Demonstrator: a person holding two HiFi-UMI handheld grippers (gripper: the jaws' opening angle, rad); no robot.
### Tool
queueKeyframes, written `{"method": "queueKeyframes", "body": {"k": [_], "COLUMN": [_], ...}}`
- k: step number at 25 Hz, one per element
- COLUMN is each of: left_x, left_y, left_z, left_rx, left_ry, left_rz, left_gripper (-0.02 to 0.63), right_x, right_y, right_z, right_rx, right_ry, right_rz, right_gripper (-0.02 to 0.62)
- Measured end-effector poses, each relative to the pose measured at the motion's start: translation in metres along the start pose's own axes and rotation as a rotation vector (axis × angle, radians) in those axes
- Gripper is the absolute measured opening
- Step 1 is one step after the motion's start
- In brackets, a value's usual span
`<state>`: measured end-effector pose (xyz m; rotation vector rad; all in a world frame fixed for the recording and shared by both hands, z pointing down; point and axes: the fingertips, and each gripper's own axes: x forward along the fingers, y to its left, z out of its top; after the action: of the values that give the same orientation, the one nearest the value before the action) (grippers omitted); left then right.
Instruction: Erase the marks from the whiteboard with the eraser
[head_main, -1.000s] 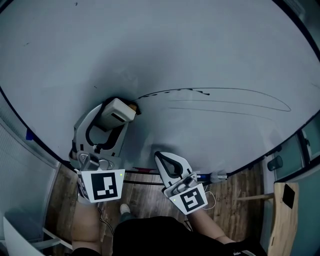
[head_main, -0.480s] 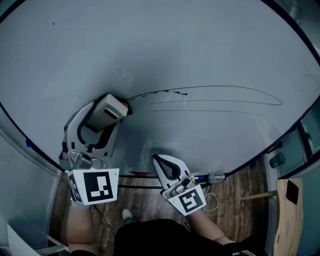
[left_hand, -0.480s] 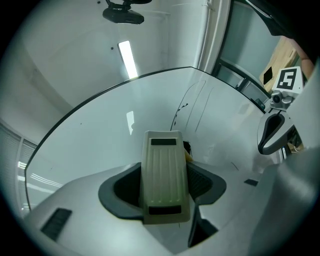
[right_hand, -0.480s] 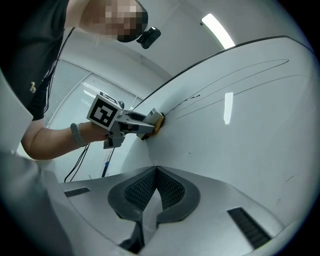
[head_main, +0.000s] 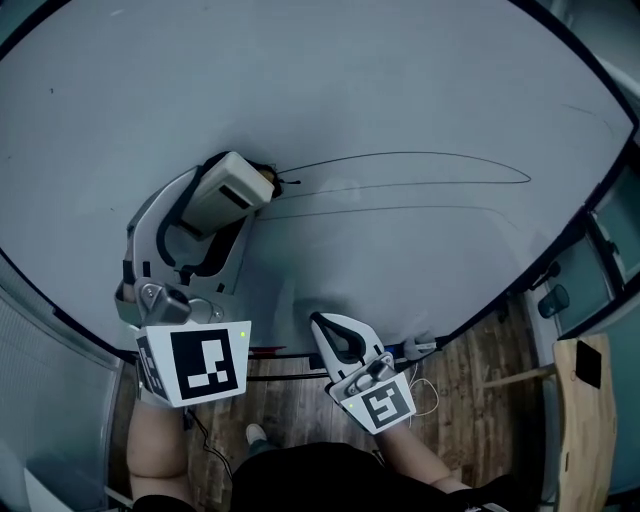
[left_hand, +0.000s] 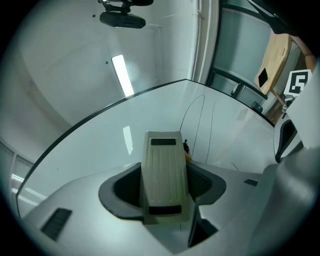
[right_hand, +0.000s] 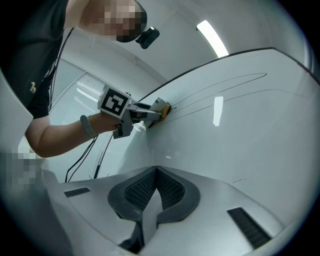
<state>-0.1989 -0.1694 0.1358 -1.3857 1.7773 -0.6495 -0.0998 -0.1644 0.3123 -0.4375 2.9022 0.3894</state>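
eraser sits clamped lengthwise in my left gripper, its front end on the whiteboard at the left end of the marks, which run off rightward. my right gripper hangs low, jaws pressed together, empty.

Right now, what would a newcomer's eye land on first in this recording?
The beige eraser stands out first, clamped in the left hand-held gripper and set against the whiteboard at the left end of the long thin pen lines. Next comes the right hand-held gripper, shut on nothing, low near the board's bottom edge.
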Motion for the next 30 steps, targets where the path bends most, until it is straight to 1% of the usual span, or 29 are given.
{"method": "queueKeyframes", "body": {"k": [5, 7, 10, 14, 20, 26, 30], "left_x": [0.035, 0.05, 0.074, 0.098, 0.131, 0.158, 0.168], "left_y": [-0.041, -0.06, -0.091, -0.127, -0.169, -0.209, -0.224], "left_z": [0.06, 0.084, 0.124, 0.172, 0.231, 0.278, 0.295], "left_rx": [0.056, 0.088, 0.124, 0.162, 0.19, 0.229, 0.239], "left_ry": [-0.101, -0.112, -0.129, -0.154, -0.194, -0.209, -0.218], "left_rz": [-0.035, -0.056, -0.086, -0.107, -0.132, -0.159, -0.151], "left_gripper": [0.264, 0.264, 0.264, 0.264, 0.264, 0.264, 0.264], "right_x": [-0.039, -0.06, -0.099, -0.151, -0.221, -0.272, -0.297], "right_y": [-0.032, -0.048, -0.077, -0.105, -0.137, -0.154, -0.162], "right_z": [0.004, 0.005, 0.008, 0.012, 0.017, 0.019, 0.016], "right_rx": [-0.021, -0.034, -0.051, -0.059, -0.079, -0.09, -0.086], "right_ry": [0.005, 0.017, 0.035, 0.056, 0.09, 0.11, 0.127], "right_rz": [-0.101, -0.146, -0.237, -0.338, -0.482, -0.57, -0.605], "right_gripper": [0.026, 0.026, 0.026, 0.026, 0.026, 0.026, 0.026]}}
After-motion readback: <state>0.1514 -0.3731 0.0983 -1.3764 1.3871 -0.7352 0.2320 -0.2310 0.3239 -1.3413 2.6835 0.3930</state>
